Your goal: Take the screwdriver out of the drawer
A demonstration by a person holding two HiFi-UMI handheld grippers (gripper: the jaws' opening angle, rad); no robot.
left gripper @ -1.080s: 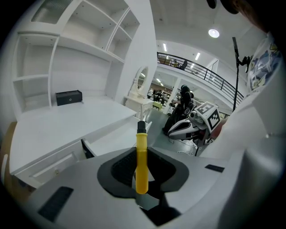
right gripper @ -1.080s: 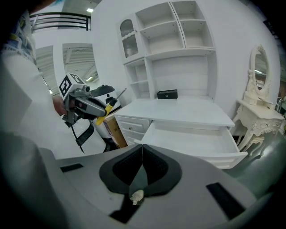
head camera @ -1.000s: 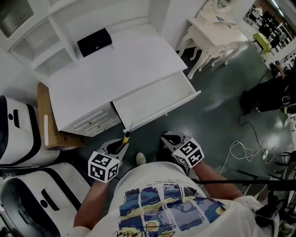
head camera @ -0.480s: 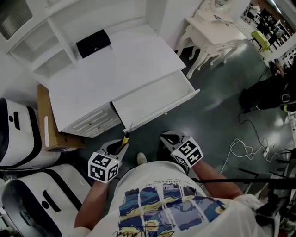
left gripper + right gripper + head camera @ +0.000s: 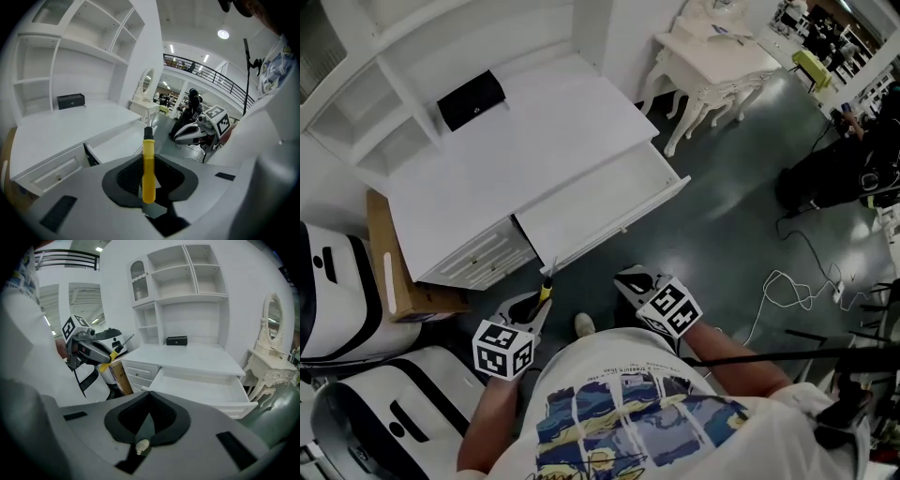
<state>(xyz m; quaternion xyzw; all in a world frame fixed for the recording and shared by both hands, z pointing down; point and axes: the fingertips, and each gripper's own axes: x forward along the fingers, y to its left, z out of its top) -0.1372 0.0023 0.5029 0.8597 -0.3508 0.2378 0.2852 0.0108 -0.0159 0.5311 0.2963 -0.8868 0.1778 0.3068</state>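
Observation:
My left gripper [image 5: 540, 302] is shut on a screwdriver [image 5: 546, 290] with a yellow handle, held in the air in front of the white desk. In the left gripper view the handle [image 5: 148, 169] stands upright between the jaws, its black collar and shaft pointing away from me. The drawer [image 5: 598, 204] is pulled open, and its white inside [image 5: 201, 389] shows nothing in it. My right gripper [image 5: 630, 279] hangs beside the left one, below the drawer front. Its jaws [image 5: 149, 422] are shut with nothing between them.
A black box [image 5: 470, 98] sits at the back of the desk top [image 5: 516, 155], under open shelves. A cardboard box [image 5: 389, 272] and white-and-black cases [image 5: 333, 281] stand left. A white carved side table [image 5: 712, 56] stands right. Cables [image 5: 787, 291] lie on the dark floor.
The head view has swung a little, so the desk sits further left in the picture. Neither gripper has moved, and the screwdriver stays in the left jaws.

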